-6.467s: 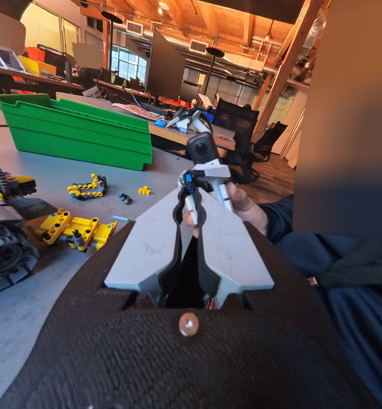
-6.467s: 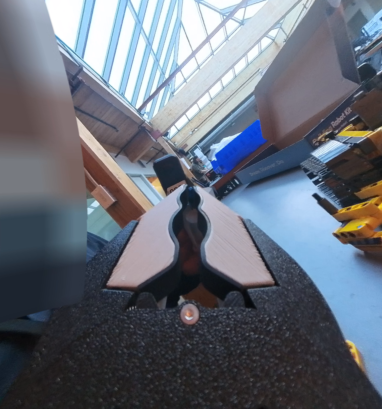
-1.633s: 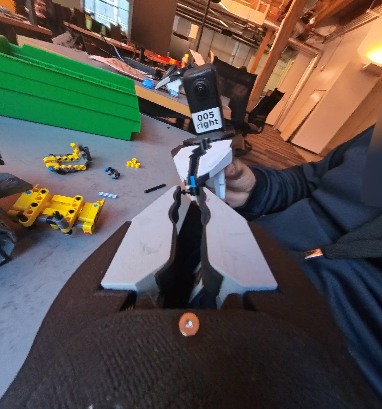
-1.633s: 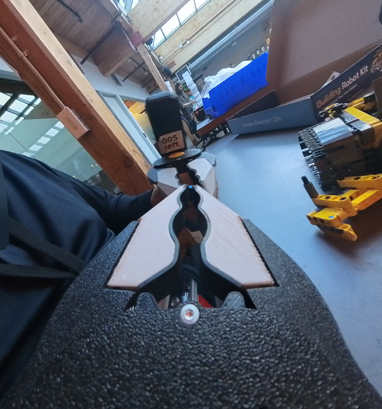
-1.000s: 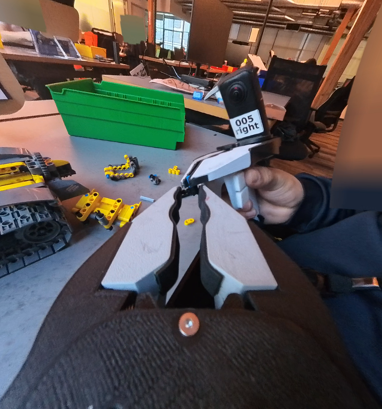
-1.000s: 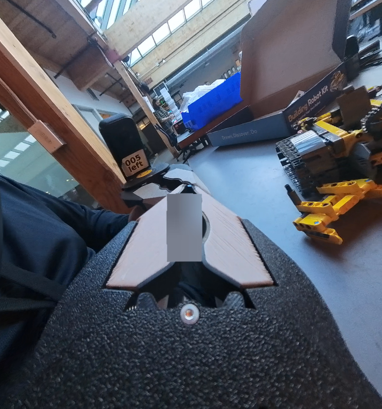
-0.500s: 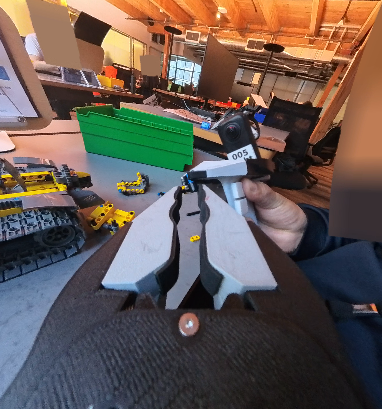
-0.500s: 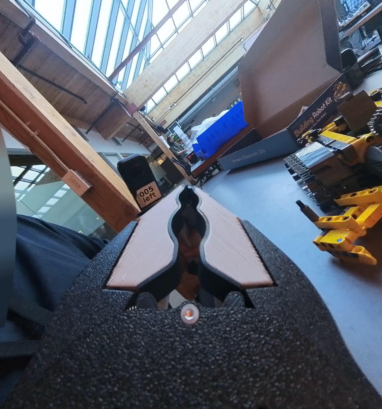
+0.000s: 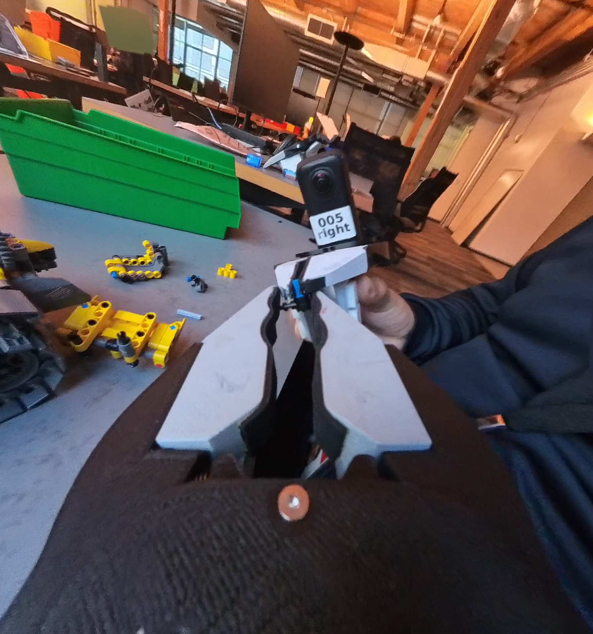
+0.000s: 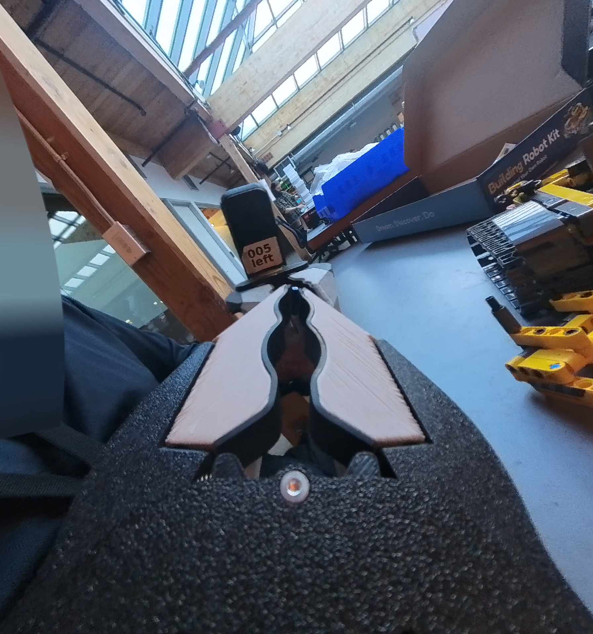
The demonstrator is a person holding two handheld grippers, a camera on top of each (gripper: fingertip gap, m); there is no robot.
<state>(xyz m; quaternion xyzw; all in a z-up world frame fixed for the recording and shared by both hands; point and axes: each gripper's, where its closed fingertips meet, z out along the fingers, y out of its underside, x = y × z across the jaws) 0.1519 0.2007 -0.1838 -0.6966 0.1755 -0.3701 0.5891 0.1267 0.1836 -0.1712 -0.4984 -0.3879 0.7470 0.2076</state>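
Observation:
My right gripper [image 9: 296, 286], with a black camera on top, faces my left gripper tip to tip above the table edge. It is shut on a small blue and black toy pin [image 9: 295, 287]; in the right wrist view its brown fingers meet at the tip [image 10: 293, 291] with the pin barely showing. My left gripper [image 9: 293, 298] has grey fingers standing narrowly apart. Their tips sit on either side of the pin's black end. The left gripper's grey body [image 10: 319, 278] shows just beyond the right fingertips. A hand [image 9: 380, 308] holds the right gripper's handle.
On the grey table lie a yellow beam assembly [image 9: 123, 326], a grey and yellow tracked model [image 9: 6, 343], a curved yellow and black piece [image 9: 137, 266], small loose parts [image 9: 227, 271] and a grey axle [image 9: 189, 314]. A green bin [image 9: 116, 178] stands behind. A cardboard box [image 10: 494, 120] stands far right. From the left gripper's tips to the grey axle [image 9: 189, 314] is close to 15 centimeters.
The right gripper, turned sideways half a second ago, has swung back to face the left one, bringing the pin between the left fingertips. The left finger gap looks unchanged.

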